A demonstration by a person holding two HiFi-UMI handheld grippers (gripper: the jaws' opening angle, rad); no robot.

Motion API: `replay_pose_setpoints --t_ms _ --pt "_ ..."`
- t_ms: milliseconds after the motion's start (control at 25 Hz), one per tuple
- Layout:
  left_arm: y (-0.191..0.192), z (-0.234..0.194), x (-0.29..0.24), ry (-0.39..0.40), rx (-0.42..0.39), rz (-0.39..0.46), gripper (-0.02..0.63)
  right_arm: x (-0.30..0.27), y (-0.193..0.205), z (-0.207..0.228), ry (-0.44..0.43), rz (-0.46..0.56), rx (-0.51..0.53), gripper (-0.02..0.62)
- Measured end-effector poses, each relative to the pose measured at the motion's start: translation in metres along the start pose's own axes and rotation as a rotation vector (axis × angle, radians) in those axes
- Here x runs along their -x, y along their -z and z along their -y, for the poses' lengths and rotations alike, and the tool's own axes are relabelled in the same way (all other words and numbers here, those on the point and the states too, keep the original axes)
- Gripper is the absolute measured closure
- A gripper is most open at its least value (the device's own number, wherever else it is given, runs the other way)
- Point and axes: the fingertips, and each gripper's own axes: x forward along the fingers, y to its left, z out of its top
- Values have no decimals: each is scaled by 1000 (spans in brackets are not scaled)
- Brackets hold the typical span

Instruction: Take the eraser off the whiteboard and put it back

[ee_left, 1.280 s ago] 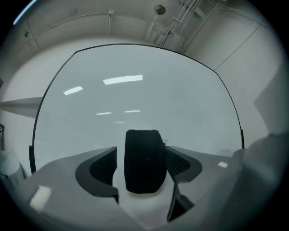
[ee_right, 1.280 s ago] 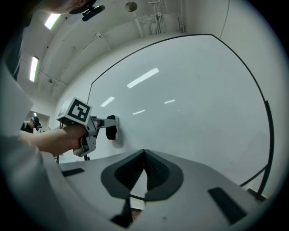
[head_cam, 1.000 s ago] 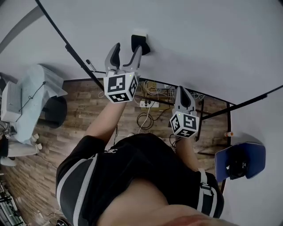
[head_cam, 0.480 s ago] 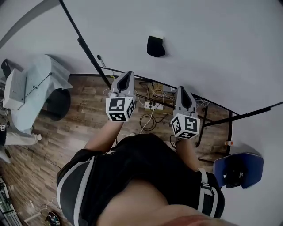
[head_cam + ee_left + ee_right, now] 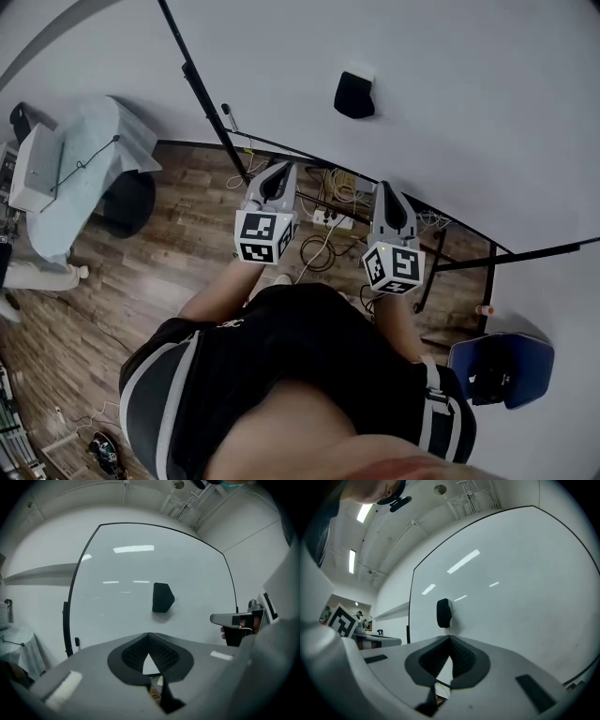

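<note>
The black eraser [image 5: 354, 95] sticks to the whiteboard [image 5: 450, 112], apart from both grippers. My left gripper [image 5: 278, 172] hangs below and left of it, shut with nothing between its jaws. My right gripper [image 5: 387, 192] is beside it to the right, also shut and empty. In the left gripper view the eraser [image 5: 162, 597] shows above the closed tips of the left gripper [image 5: 148, 634], with the right gripper [image 5: 232, 619] at the right edge. In the right gripper view the eraser [image 5: 443, 613] sits just above the tips of the right gripper [image 5: 450, 638], seen side-on on the whiteboard [image 5: 520, 588].
Under the board lie cables and a power strip [image 5: 323, 220] on the wooden floor. A blue chair [image 5: 502, 361] stands at the lower right. A covered machine [image 5: 75, 159] is at the left. The board's black frame [image 5: 202, 89] runs diagonally.
My left gripper has dropped down away from the eraser and its jaws have gone from open to shut. The eraser stays on the board. The right gripper has shifted slightly.
</note>
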Motion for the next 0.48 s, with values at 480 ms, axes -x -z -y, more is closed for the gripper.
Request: replay_pose_setpoints --t_ms 480 --pt "6 1 -7 17 9 -33 597 -2 8 7 21 -27 -6 591"
